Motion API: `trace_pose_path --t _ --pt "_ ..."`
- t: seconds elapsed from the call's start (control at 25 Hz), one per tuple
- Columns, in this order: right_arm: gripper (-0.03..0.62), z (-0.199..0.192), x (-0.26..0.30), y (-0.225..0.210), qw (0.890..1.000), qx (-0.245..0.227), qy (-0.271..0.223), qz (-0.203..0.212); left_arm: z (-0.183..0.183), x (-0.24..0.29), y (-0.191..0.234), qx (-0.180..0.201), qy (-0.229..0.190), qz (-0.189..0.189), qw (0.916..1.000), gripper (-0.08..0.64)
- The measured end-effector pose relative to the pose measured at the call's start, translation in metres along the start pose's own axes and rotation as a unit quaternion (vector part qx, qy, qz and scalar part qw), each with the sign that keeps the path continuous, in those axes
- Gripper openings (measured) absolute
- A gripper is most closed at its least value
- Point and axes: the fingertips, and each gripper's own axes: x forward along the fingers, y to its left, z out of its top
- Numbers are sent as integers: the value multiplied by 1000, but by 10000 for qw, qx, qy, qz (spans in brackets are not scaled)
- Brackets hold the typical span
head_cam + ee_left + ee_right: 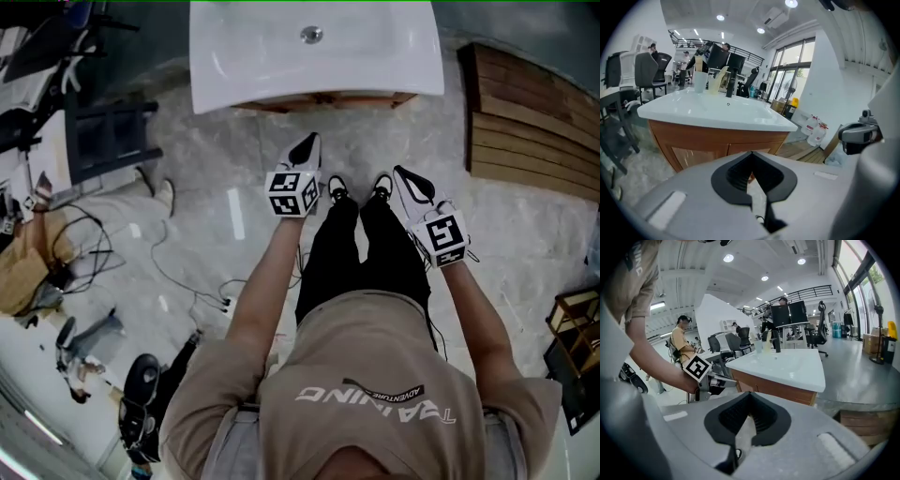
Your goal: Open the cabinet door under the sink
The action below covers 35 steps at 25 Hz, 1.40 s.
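The vanity stands ahead of me: a white sink top (281, 56) over a brown wooden cabinet (323, 100). Its two doors (701, 156) are closed, with the seam between them just above my jaws in the left gripper view. The cabinet's side (783, 390) also shows in the right gripper view. My left gripper (305, 150) points at the cabinet front, a short way off it, jaws shut and empty. My right gripper (405, 174) hangs to its right, a little farther back, tips together and holding nothing. Neither gripper touches the cabinet.
Stacked wooden planks (530, 112) lie on the floor right of the vanity. A dark chair frame (108, 136) and loose cables (187, 281) are at the left. Water jugs (815, 131) stand by the far wall. A person (682, 345) stands at the desks behind.
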Motion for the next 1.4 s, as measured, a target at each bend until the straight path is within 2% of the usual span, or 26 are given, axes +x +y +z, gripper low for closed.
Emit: trace_pose_path --t 0.12,0.24,0.36,0.52,0.72,0.8,0.84,0.88,0.96,1.0,1.04,1.08,1.12,1.2,1.4 --pt "2 -19 20 -4 9997 -173 54 178 -17 14 7 -400 -33 29 9992 17" --pt "2 -25 47 -3 9991 -253 27 327 -27 22 31 -1268 -315 214 9912 17" --pt "2 -32 72 0 9985 -306 -56 451 -32 32 59 -2136 -853 348 9726 17" --pt "2 -69 107 -6 9985 -222 10 503 -63 69 82 -2787 -1113 394 9531 17" --pt "2 -117 139 -22 9991 20 261 323 -102 111 103 -3543 -1412 289 9239 17" --pt "2 -132 144 -27 9989 37 387 261 -115 117 112 -3885 -1566 209 9078 17" --pt "2 -136 145 -32 9989 23 408 248 -119 122 114 -4124 -1658 110 8957 17" --pt "2 -137 147 -38 9989 1 408 246 -121 129 113 -4431 -1787 -65 8784 17" --pt "2 -138 149 -47 9988 -66 403 262 -117 141 105 -5162 -2133 -589 8274 17" --pt "2 -139 150 -49 9987 -94 411 273 -115 146 103 -5430 -2264 -810 8046 17" --pt "2 -139 151 -50 9987 -105 420 284 -114 150 103 -5599 -2340 -960 7890 38" --pt "2 -140 152 -51 9986 -95 426 294 -114 154 105 -5715 -2384 -1062 7780 84" --pt "2 -140 153 -52 9986 -59 427 301 -114 158 108 -5806 -2409 -1130 7695 113" --pt "2 -142 155 -52 9986 61 427 314 -114 166 112 -5924 -2417 -1178 7594 130" --pt "2 -143 163 -45 9979 336 417 376 -113 177 113 -6006 -2374 -1235 7534 133"
